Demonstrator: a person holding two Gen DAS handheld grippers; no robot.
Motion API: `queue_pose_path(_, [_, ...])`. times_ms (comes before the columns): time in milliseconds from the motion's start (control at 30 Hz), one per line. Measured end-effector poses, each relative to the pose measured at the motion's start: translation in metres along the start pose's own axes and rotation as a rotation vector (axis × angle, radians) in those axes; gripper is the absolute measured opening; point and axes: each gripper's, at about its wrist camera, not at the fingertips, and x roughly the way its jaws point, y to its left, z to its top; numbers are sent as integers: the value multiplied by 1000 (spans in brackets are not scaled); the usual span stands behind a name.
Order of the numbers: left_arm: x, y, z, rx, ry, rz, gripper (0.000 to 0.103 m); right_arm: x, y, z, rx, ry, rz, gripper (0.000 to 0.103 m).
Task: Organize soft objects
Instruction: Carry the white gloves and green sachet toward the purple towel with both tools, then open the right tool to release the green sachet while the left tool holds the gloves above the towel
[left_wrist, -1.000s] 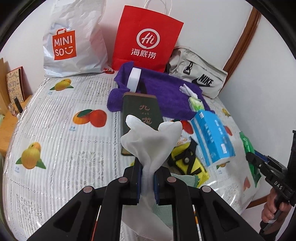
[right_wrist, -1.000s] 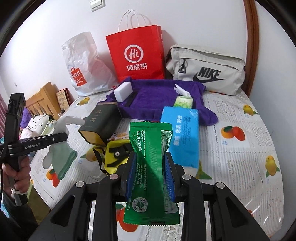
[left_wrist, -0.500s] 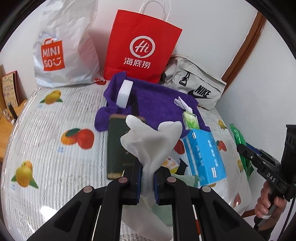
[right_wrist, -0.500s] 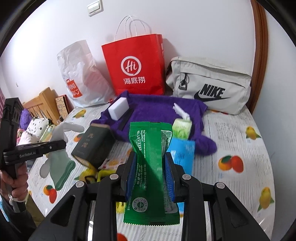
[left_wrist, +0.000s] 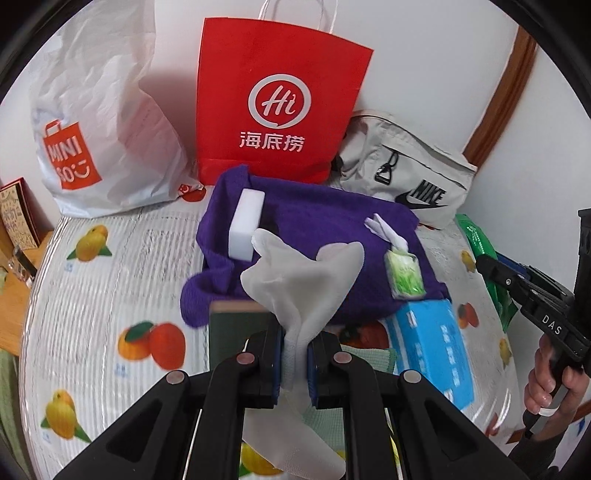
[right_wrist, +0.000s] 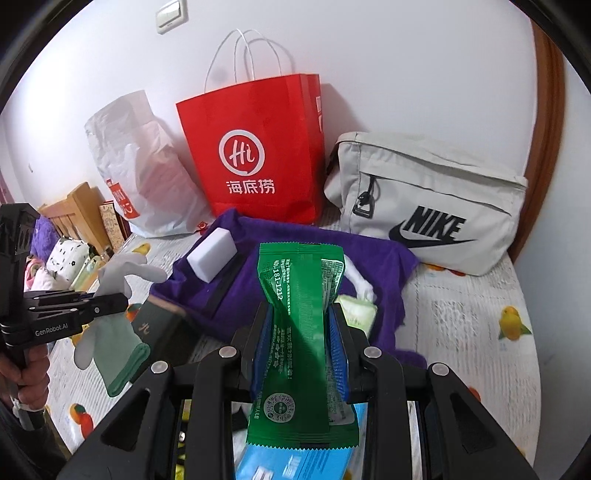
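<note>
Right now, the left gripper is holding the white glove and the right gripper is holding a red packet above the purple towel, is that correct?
Not quite: the packet is green, not red, as the right wrist view shows, pinched between the right gripper fingers. The rest stands: the left gripper holds the white glove, with the purple towel below.

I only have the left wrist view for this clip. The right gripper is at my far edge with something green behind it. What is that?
Observer: A green foil packet, pinched at its middle by the right gripper.
Reviewer: My glove hides what's beyond it. Is the purple towel clear there?
Observer: No. A small tissue pack lies on the purple towel there, beside the packet.
Reviewer: Does my glove have a cuff?
Observer: Yes. Below the left gripper, the white glove ends in a pale green cuff.
</note>
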Motion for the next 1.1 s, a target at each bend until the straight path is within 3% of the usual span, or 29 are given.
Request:
queue_pose_path(433, [33, 15, 33, -30, 28, 34, 11, 85, -20, 32, -15, 124, 62, 30])
queue_pose_path(933, [77, 10, 74, -8, 59, 30, 11, 159, -28, 17, -1, 295, 132, 32])
queue_pose_path(1100, [95, 12, 78, -14, 80, 36, 11, 166, -33, 16, 11, 300, 123, 36])
